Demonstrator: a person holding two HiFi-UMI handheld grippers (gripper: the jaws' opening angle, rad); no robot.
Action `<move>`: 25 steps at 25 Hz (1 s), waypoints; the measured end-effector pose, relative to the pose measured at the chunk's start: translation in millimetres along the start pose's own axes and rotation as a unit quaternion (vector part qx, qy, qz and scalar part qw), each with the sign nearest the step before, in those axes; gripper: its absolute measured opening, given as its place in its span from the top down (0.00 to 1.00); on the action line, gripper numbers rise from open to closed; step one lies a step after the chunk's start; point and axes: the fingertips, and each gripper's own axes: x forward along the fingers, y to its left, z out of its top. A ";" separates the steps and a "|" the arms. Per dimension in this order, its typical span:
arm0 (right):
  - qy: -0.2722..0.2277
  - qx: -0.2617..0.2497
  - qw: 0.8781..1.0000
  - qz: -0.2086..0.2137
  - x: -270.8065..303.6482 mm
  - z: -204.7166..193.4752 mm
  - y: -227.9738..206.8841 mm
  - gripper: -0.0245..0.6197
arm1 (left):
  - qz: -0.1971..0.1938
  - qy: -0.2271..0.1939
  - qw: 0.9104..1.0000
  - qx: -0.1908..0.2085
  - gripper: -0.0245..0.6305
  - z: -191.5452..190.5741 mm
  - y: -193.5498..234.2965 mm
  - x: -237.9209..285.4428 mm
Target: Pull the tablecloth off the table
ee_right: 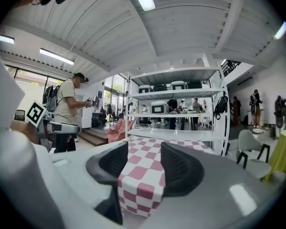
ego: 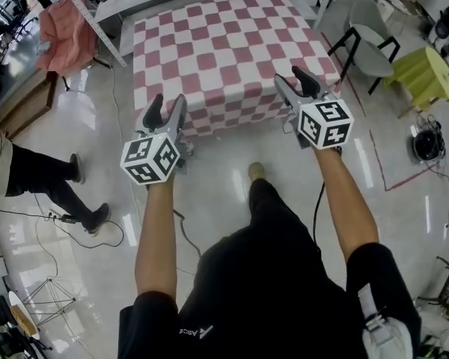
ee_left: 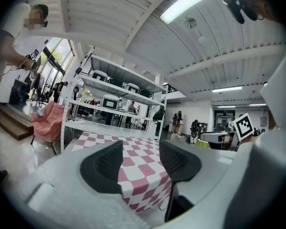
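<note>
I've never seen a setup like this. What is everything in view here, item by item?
tablecloth: one, pink-and-white check, spread ahead, hanging over the near edge
shelf rack: one, white, behind the cloth
armchair: one, pink, far left
chair: one, white with black legs, right of the cloth
round table: one, yellow-green cover, far right
bystander: one, black trousers, left
left tool: one, grey with black pads, jaws apart and empty, pointed at the cloth
right tool: one, same colours, jaws apart and empty, pointed at the cloth
</note>
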 end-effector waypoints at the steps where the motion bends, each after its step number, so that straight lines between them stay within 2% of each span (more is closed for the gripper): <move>1: 0.004 -0.001 1.000 -0.003 16.0 -2.2 -14.4 0.64 | 0.006 0.005 1.000 0.003 0.61 0.0 6.4 18.5; 7: 0.049 0.002 0.999 -0.013 111.1 -21.0 -99.5 0.55 | 0.044 0.057 0.997 0.013 0.53 -7.8 49.1 126.3; 12: 0.110 0.017 0.994 -0.012 185.6 -40.2 -187.9 0.46 | 0.079 0.125 0.989 0.016 0.48 -26.4 76.9 223.6; 15: 0.156 0.027 0.987 -0.006 222.5 -62.0 -225.1 0.43 | 0.104 0.159 0.982 0.005 0.45 -40.9 95.7 264.7; 20: 0.228 0.046 0.972 0.000 266.0 -102.7 -259.5 0.39 | 0.131 0.212 0.968 -0.018 0.41 -66.7 124.9 306.0; 25: 0.305 0.060 0.950 -0.003 293.6 -142.0 -276.4 0.33 | 0.134 0.289 0.947 -0.048 0.35 -105.3 153.6 329.8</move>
